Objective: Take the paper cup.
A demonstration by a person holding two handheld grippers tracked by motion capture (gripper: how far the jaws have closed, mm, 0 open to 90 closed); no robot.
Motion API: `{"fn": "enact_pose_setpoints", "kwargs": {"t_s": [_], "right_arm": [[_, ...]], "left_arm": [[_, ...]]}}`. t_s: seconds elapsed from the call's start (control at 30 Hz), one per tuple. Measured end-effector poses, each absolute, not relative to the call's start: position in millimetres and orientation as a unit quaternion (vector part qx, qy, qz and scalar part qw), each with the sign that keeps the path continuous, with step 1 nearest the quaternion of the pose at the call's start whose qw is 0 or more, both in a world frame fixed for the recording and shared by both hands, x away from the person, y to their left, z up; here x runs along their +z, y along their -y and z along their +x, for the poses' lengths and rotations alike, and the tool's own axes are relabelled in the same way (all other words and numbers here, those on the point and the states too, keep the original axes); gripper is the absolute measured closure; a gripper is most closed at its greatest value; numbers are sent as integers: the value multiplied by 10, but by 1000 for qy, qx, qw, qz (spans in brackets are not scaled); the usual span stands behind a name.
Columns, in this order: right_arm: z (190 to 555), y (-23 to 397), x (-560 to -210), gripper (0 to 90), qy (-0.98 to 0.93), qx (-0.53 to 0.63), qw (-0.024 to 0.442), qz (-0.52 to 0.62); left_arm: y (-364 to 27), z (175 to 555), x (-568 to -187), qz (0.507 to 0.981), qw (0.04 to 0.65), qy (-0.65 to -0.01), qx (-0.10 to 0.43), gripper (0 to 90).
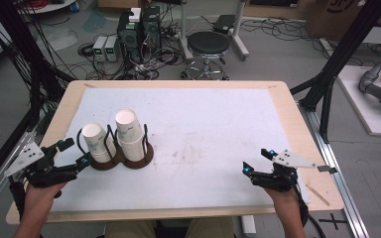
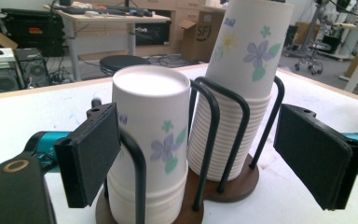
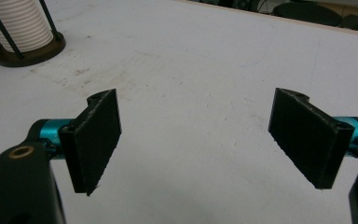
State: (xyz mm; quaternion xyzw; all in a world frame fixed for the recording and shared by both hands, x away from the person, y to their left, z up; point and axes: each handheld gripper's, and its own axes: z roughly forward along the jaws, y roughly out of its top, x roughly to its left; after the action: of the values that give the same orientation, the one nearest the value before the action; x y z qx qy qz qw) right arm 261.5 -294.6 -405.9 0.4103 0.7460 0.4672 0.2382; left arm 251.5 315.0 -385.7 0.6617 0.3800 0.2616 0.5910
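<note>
Two stacks of paper cups sit in dark holder at 9 o'clock on surface. Short stack beside tall stack, both upside down, flower prints. Left tool jaws wide apart, just beside short stack, not gripping. Right tool at 4 o'clock, jaws apart, holding nothing, well apart from cups.

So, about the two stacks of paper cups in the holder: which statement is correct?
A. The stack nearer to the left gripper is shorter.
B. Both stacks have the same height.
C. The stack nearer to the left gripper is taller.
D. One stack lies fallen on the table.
A: beside the left gripper, the near stack ends lower than the far stack; both stand upright in the cup holder.
</note>
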Motion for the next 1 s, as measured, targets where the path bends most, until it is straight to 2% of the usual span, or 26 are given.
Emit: {"fn": "enact_pose_setpoints", "kwargs": {"t_s": [0.17, 0.37, 0.77, 1.0], "right_arm": [[2664, 2918, -4069, 174, -749, 466, 235, 409], [2657, 2905, -4069, 174, -751, 464, 235, 406], [2598, 2958, -4066, 174, -747, 466, 239, 410], [2600, 2949, -4070, 174, -749, 465, 237, 409]], "left_arm": [[-3070, 2704, -3723, 682, 579, -364, 260, 146], [-3051, 2849, -3609, 685, 561, -376, 273, 148], [-3029, 3041, -3595, 711, 522, -394, 260, 183], [-2997, 3124, -3653, 726, 496, -404, 254, 277]]}}
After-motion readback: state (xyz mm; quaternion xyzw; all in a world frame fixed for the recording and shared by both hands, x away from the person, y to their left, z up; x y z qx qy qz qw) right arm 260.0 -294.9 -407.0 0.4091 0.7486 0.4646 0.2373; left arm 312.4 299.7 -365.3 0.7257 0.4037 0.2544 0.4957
